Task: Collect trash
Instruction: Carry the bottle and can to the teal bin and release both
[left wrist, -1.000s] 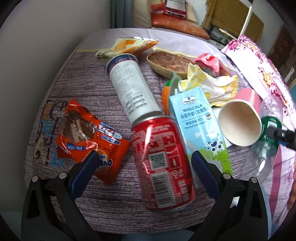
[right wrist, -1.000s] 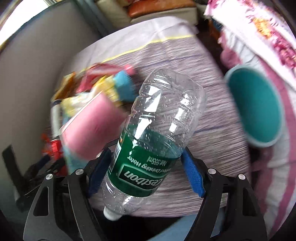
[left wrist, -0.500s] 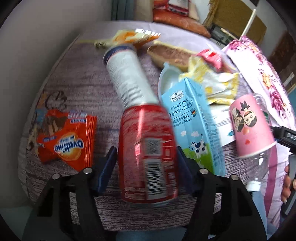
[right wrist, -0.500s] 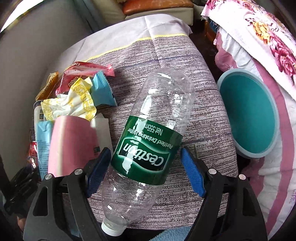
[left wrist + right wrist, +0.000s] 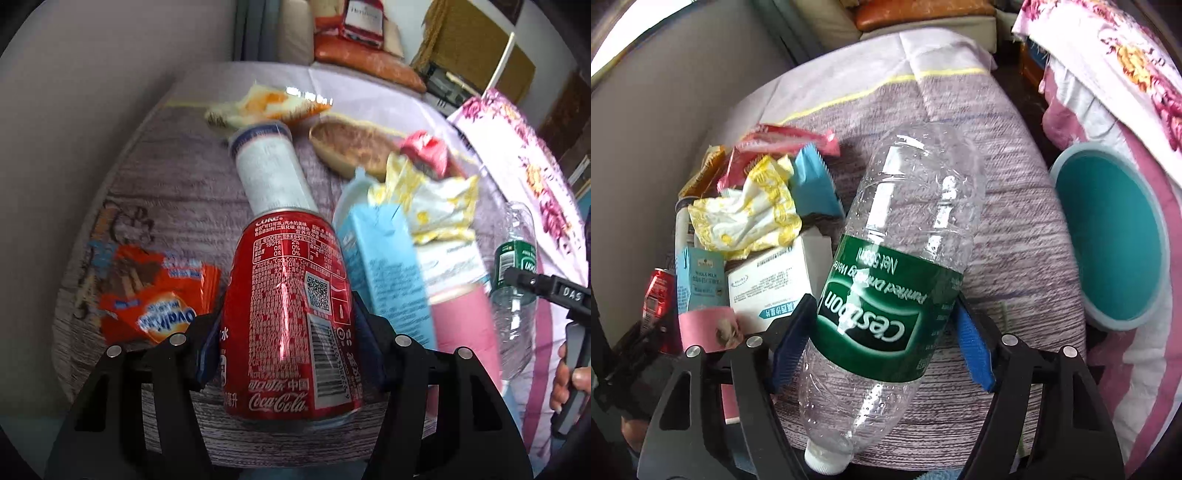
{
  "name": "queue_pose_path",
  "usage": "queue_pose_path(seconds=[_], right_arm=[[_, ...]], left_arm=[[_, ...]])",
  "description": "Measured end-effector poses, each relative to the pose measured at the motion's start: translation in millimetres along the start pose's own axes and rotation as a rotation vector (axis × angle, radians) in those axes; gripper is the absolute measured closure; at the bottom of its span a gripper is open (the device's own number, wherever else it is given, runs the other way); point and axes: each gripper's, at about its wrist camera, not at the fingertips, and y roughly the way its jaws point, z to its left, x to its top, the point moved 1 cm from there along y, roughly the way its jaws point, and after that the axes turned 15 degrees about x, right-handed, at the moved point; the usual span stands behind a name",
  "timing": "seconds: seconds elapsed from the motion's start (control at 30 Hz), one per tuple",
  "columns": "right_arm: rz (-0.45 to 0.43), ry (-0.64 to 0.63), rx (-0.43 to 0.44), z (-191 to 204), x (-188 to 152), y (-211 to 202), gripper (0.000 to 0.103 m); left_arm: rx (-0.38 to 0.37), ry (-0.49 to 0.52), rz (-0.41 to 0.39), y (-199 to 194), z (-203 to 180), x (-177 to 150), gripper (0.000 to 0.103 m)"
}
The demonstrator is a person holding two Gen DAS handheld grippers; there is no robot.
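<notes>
The left tool (image 5: 286,332) is clenched on a red can (image 5: 286,314), its blue pads pressed to the can's sides after the jaws have just been closing. The can sits tilted above the near edge of the cloth-covered worktop (image 5: 166,184). Just beside it toward the left edge lies an orange wrapper (image 5: 155,295); behind it lies a white can (image 5: 273,173), and to its right a blue milk carton (image 5: 391,269) and a pink cup (image 5: 465,332).

The right tool (image 5: 886,339) has its jaws around a clear bottle (image 5: 897,266) at the green label, having just been closing; the left pad touches the label, and the right pad sits at the label's edge. A teal bin (image 5: 1115,236) stands off the worktop's right edge.
</notes>
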Motion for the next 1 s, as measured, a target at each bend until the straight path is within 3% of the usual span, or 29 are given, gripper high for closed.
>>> queue_pose_path(seconds=[0.3, 0.6, 0.83, 1.0], right_arm=[[-0.084, 0.016, 0.019, -8.2, 12.2, -30.9, 0.034], [-0.162, 0.016, 0.034, -14.3, 23.0, -62.8, 0.035], [-0.337, 0.051, -0.043, -50.8, 40.4, -133.4, 0.038], [-0.444, 0.103, -0.146, -96.7, 41.8, -180.8, 0.038]], left_arm=[[-0.041, -0.017, -0.069, -24.6, -12.3, 23.8, 0.041], [-0.122, 0.040, -0.127, -46.2, -55.2, 50.5, 0.041], [-0.213, 0.198, -0.150, -58.5, -144.5, 71.1, 0.041], [-0.289, 0.357, -0.125, -60.1, -242.9, 80.9, 0.041]])
